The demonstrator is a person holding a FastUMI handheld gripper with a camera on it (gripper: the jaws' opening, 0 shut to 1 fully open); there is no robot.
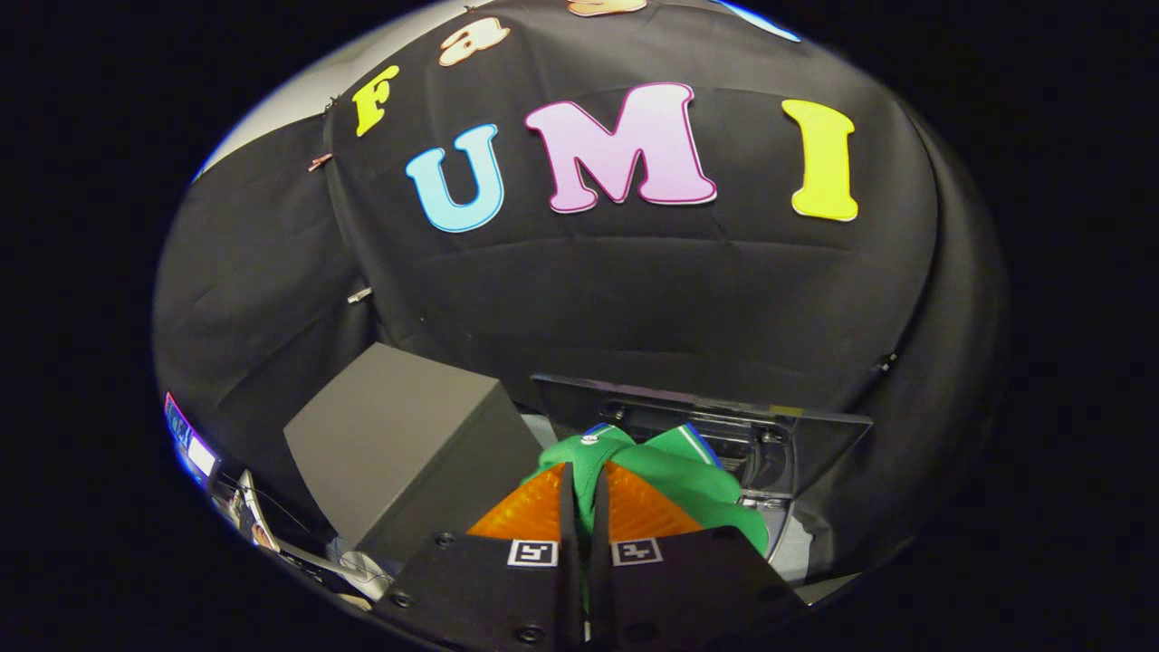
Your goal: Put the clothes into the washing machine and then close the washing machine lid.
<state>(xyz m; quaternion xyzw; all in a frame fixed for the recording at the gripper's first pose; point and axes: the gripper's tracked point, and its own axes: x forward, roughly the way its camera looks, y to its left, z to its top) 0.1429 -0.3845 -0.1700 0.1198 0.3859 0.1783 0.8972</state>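
Green garment [675, 471] | pinched in nearly closed claw [584, 516] | raised washing machine lid [815, 435] just beyond

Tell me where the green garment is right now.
In the gripper view, the green garment is pinched between the hand-held gripper fingers, in front of the raised washer lid, right of the grey box.

The gripper [585, 516] fingers block most of the green garment [688, 480] pinched between them. That cloth hides the washing machine [770, 444] opening, so the drum is unreadable. Beside the grey box [398, 444], small clutter [263, 525] blurs past telling.
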